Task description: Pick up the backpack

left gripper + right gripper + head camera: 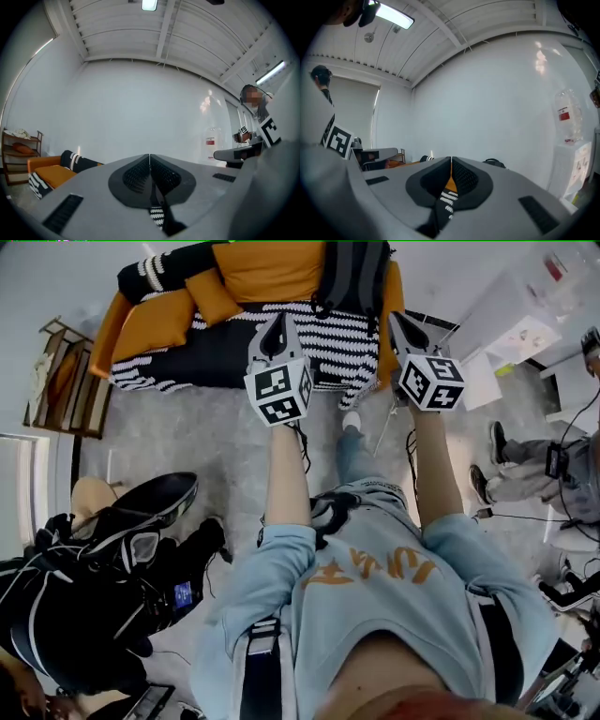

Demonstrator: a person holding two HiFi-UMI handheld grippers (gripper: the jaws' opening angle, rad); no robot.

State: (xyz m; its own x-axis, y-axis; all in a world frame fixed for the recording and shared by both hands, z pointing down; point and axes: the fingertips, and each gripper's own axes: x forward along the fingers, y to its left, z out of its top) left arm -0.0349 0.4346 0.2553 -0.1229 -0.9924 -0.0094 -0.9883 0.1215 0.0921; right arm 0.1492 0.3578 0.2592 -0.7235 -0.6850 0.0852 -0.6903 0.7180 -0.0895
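A dark grey backpack (pixel 354 277) leans upright against the right end of an orange sofa (pixel 164 320) covered with a black-and-white striped blanket (pixel 309 338). My left gripper (pixel 275 332) is held out level toward the sofa's middle, jaws shut and empty. My right gripper (pixel 404 330) points at the sofa's right end, just below the backpack, also shut with nothing in it. In the right gripper view the shut jaws (pixel 451 161) frame the orange seat, and the backpack's top (pixel 493 162) peeks over the right jaw. The left gripper view shows its shut jaws (pixel 150 157) and the sofa (pixel 49 174) at far left.
A wooden shelf (pixel 66 376) stands left of the sofa. A person in black (pixel 84 596) sits at lower left. Another person's legs (pixel 534 474) and cables are at the right, by a white table (pixel 506 343). Grey carpet (pixel 187 437) lies before the sofa.
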